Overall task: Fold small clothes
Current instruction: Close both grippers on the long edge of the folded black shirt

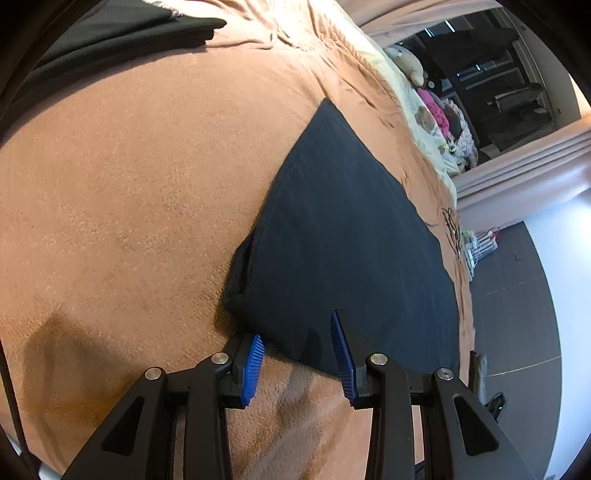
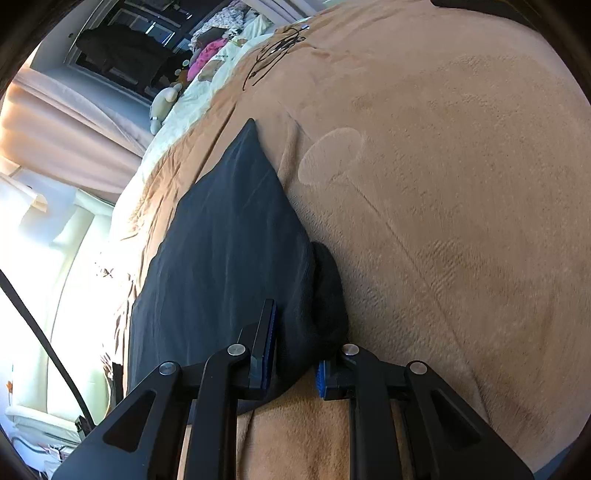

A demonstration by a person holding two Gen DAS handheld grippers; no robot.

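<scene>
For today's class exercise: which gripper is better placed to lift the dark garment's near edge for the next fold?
Probably the left gripper: its open fingers straddle the dark garment's flat edge. The right gripper sits at the bunched corner.

A tan blanket (image 1: 129, 184) is covering the bed; stuffed toys (image 1: 410, 64) are lying at upper right.

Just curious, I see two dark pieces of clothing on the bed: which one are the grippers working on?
The navy garment lying flat right at the jaws, on the tan blanket. The black garment sits far off near the bed's far edge, untouched.
</scene>
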